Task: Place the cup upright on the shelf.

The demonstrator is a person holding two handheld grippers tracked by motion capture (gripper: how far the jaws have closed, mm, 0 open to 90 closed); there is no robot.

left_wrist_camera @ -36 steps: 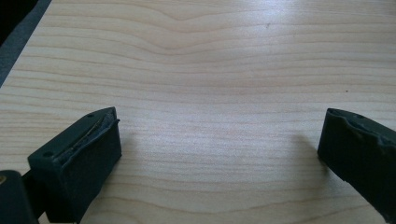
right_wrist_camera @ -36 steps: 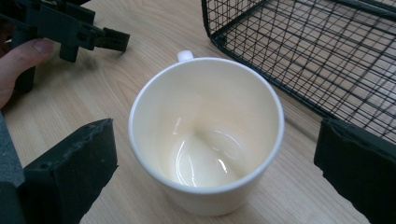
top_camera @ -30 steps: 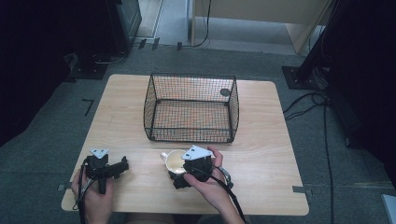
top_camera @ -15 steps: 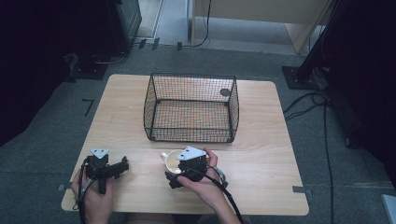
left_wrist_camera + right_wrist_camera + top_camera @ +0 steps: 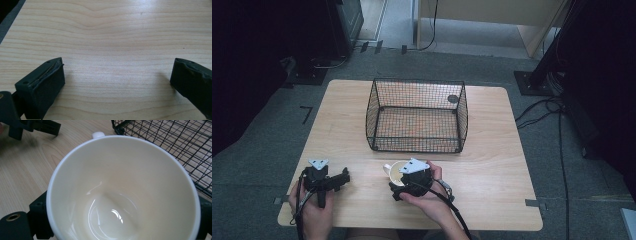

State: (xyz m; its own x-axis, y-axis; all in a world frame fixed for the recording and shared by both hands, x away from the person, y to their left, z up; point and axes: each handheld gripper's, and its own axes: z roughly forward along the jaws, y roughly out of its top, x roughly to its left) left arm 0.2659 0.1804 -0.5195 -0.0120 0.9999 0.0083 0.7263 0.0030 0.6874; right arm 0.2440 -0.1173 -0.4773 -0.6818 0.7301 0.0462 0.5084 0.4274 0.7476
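Light wood worktop point(image 5: 492, 150) on grey carpet, dark room, cables by right edge. Black wire basket point(image 5: 417, 116) sits mid-worktop toward far edge. White cup point(image 5: 122, 192), glossy cream inside, small handle, sits near front edge just in front of basket. Right gripper point(image 5: 404, 182) jaws clamped on cup's sides. Left gripper point(image 5: 117, 82) near front-left corner, jaws wide apart over bare wood

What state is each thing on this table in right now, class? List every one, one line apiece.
Cup: empty, upright, between the right gripper's jaws.
Wire basket: open-topped, upright, apparently empty.
Left gripper: open, holding nothing, over bare table.
Right gripper: jaws on both sides of the cup; grip unclear.
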